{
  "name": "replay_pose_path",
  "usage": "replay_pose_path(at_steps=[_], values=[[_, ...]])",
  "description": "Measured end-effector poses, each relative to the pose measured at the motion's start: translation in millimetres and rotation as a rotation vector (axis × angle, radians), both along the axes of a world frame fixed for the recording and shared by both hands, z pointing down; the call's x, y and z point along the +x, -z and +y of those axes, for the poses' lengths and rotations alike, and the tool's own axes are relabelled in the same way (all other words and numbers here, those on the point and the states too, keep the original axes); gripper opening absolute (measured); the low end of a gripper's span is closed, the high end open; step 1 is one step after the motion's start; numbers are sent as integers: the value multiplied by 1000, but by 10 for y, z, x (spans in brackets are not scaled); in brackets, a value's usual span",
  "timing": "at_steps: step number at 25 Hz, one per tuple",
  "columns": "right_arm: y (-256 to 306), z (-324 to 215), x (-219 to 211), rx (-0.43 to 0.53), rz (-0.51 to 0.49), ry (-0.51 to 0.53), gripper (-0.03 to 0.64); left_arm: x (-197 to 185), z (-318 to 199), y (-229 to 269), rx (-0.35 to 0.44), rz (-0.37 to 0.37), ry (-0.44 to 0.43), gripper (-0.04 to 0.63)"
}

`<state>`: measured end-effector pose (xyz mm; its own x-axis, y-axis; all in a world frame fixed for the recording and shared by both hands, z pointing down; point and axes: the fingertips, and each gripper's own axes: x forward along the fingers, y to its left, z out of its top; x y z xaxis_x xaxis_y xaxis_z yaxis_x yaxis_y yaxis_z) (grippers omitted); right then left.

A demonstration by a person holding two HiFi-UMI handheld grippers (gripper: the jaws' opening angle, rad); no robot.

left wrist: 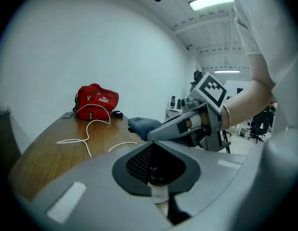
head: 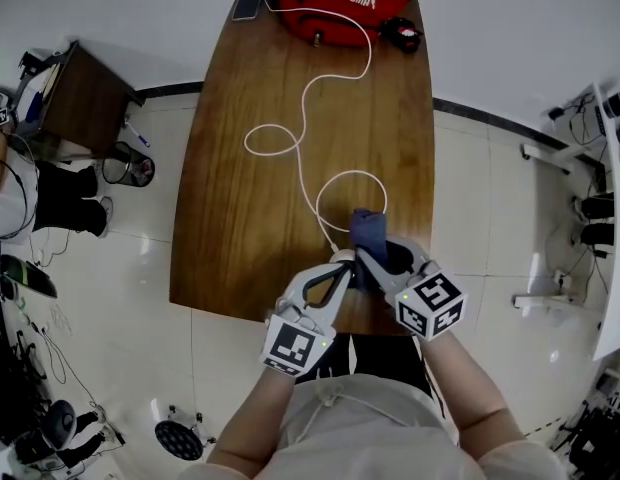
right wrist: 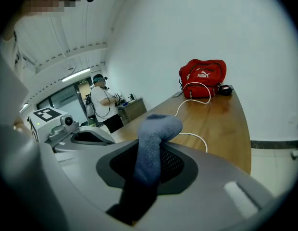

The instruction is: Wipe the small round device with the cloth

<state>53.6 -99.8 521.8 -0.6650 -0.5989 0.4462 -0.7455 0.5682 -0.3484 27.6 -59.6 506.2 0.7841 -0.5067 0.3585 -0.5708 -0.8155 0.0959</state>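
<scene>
At the near edge of the table (head: 252,158), left tongs (head: 342,261) are clamped shut on the small dark round device (left wrist: 158,172). Right tongs (head: 368,260) pinch the blue cloth (head: 368,230), its bunched end just beside the left tongs. Wiping looks about to begin; next the cloth end needs pressing onto the device's exposed face and rubbing, with the left grip firm.
</scene>
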Motion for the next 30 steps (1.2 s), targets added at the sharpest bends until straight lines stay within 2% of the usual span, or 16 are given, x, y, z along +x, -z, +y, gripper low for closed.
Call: replay_pose_path(at_steps=[3,5,9,13,15,18,21,24,27,30], values=[[-54,-47,33,-14,-24,-21,107,-6,-11,10,-5,18,-1,6],[-132,-82,94,-27,0,-36,107,3,-26,34,8,38,2,6],[-477,-56,233,-100,115,-33,107,15,-44,50,7,71,8,6],[-937,148,236,-188,256,38,107,15,-54,40,28,65,3,6],[-1015,211,231,-200,257,36,107,23,-52,29,19,87,17,6],[-953,231,245,-204,226,19,107,-2,-50,-15,-44,115,38,6],[-668,219,263,-163,182,10,107,-18,-41,-47,-61,72,30,6],[-226,192,213,-72,120,47,107,10,16,-31,-55,27,9,6],[118,92,74,22,98,139,107,65,118,1,-62,30,-13,6],[223,-6,-118,55,111,271,107,108,137,-9,-87,39,-7,6]])
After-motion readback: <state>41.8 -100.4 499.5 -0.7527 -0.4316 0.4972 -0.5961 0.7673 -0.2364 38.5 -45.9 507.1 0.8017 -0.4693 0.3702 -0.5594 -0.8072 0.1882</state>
